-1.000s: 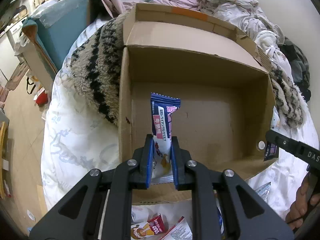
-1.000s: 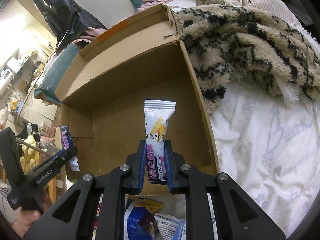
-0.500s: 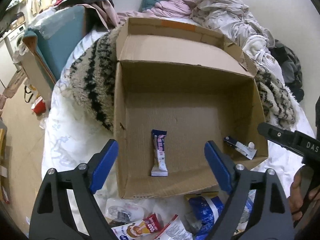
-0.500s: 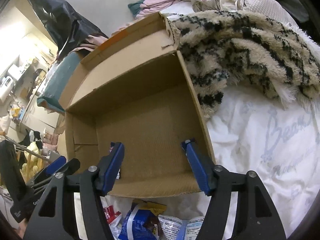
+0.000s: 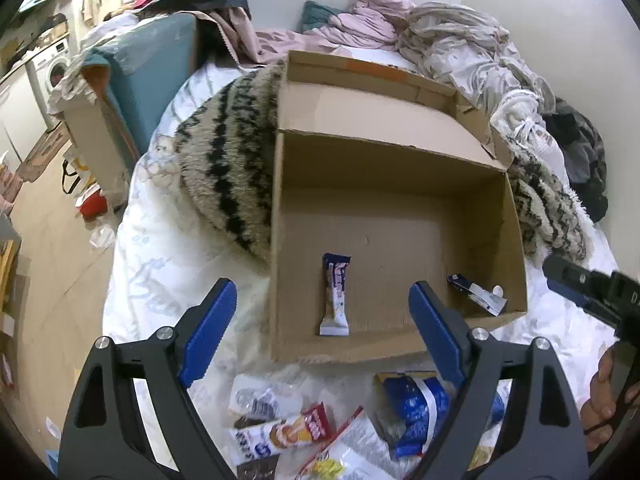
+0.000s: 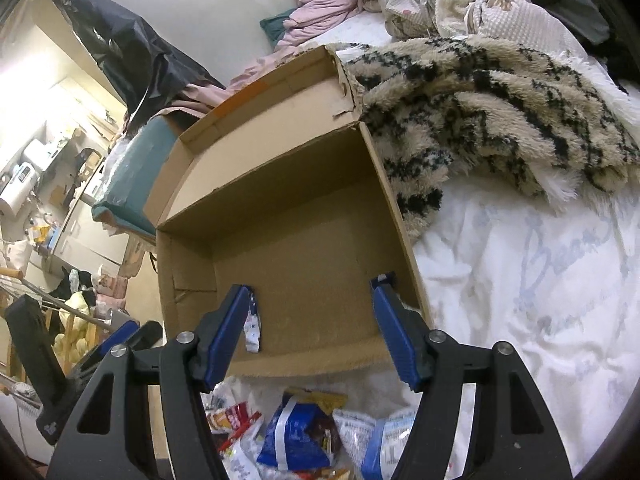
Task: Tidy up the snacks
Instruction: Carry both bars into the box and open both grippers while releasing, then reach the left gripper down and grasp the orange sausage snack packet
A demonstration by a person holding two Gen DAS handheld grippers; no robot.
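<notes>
An open cardboard box (image 5: 516,216) lies on the bed. Two wrapped snack bars rest flat on its floor: a purple-and-white bar (image 5: 335,294) near the front left and a second bar (image 5: 478,294) in the front right corner. My left gripper (image 5: 320,300) hangs open above the box's front edge, holding nothing. My right gripper (image 6: 312,288) is open too and equally bare, with one bar (image 6: 253,326) partly hidden behind its left finger. A pile of loose snack packs (image 5: 280,432) with a blue pack (image 6: 300,436) lies on the duvet in front of the box.
A fuzzy beige-and-black blanket (image 5: 224,160) lies under and around the box. A heap of clothes (image 5: 452,40) fills the far end of the bed. A teal cushion (image 5: 152,68) leans beside the bed, whose left edge drops to the floor (image 5: 52,248). A hand (image 5: 604,400) holds the right gripper.
Both grippers opened and let go of their snack bars, which now lie on the box floor. Both have drawn back and up from the box.
</notes>
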